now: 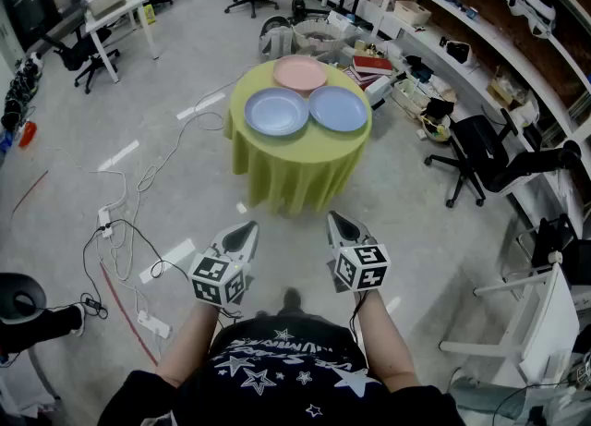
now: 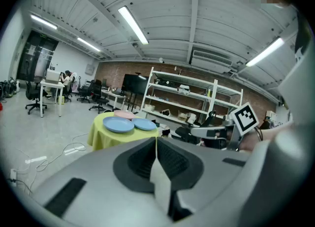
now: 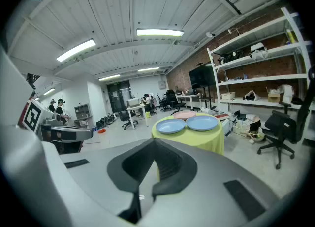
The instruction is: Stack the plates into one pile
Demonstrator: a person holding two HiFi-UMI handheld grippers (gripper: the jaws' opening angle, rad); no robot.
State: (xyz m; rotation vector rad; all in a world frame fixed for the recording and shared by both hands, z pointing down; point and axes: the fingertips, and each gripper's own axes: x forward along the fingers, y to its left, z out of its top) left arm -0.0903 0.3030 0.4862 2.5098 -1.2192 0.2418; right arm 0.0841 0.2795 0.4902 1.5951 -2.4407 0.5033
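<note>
Left claw closed, empty; right claw closed, empty; both well apart from plates on table.

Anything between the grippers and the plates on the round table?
Nothing visible. Only open grey floor lies between the shut, empty left gripper and right gripper and the green-clothed round table holding the pink round plate, left blue plate and right blue plate. Floor cables lie off left.
</note>
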